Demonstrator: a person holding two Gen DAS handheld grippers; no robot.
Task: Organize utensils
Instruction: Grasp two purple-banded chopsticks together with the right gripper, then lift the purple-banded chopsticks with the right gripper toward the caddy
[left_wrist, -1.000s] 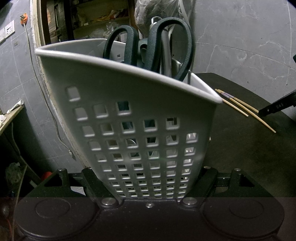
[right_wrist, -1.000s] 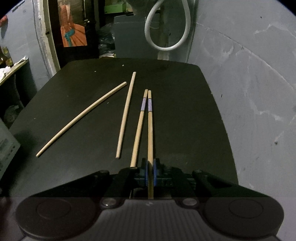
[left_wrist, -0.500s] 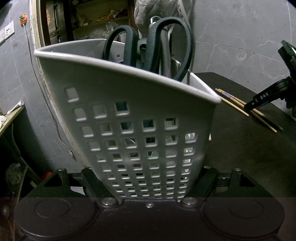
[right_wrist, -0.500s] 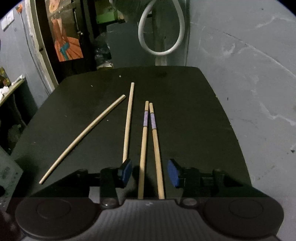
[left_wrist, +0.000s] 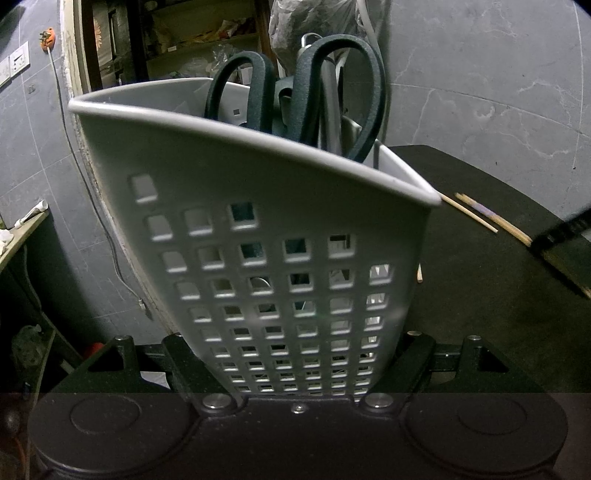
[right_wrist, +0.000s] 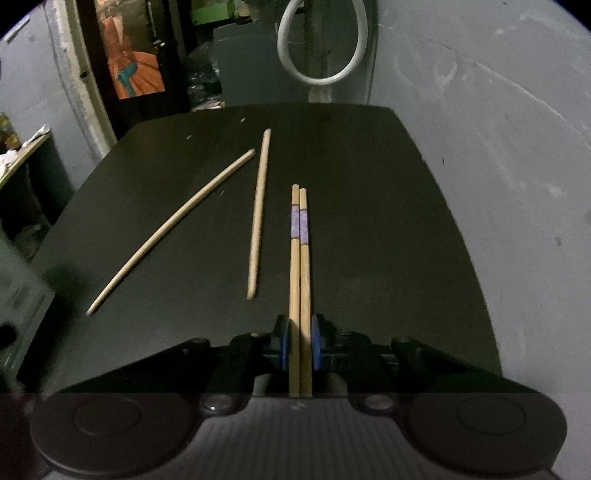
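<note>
Two purple-banded chopsticks (right_wrist: 300, 266) are pinched side by side in the closed right gripper (right_wrist: 300, 345), over the dark surface (right_wrist: 388, 221). Two plain chopsticks (right_wrist: 258, 214) lie just left. A perforated grey holder (left_wrist: 280, 236) with scissors (left_wrist: 317, 88) is clamped by the left gripper (left_wrist: 295, 369).

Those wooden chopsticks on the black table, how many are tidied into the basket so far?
None that I can see. The grey perforated plastic basket, gripped by the left claw, shows only dark-handled scissors and some metal utensils. The right claw is shut on the purple-banded chopstick pair. Two plain wooden chopsticks lie on the black table, left to collect.
</note>
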